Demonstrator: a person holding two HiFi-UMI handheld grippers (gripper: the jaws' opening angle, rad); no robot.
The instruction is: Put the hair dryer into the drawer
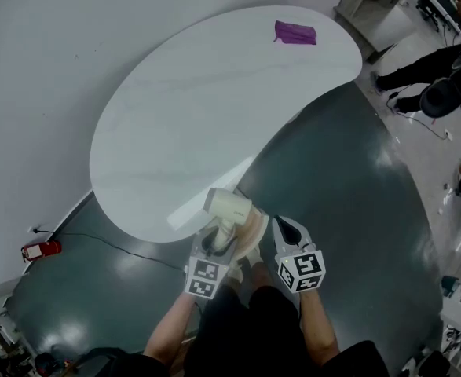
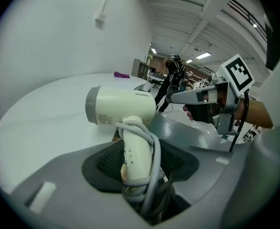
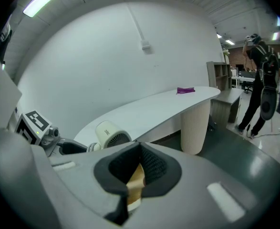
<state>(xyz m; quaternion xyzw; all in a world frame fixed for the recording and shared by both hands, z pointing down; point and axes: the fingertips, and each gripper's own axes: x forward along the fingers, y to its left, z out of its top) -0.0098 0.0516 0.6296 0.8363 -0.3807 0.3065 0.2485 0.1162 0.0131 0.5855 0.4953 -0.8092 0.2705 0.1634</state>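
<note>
Hair dryer [image 1: 230, 206] in left gripper [image 1: 218, 240], white table [image 1: 175, 116], purple cloth [image 1: 295, 33] beyond

Both bare forearms reach forward from the bottom of the head view, left forearm [image 1: 170, 330], right forearm [image 1: 318, 332]. Left gripper [image 1: 218, 238] is angled down and forward, pads clamped on the handle of the hair dryer [image 2: 120, 106]. Right gripper [image 1: 285, 228] is just beside it and pitched less steeply, jaw tips together with nothing gripped. Both marker cubes face up.
</note>
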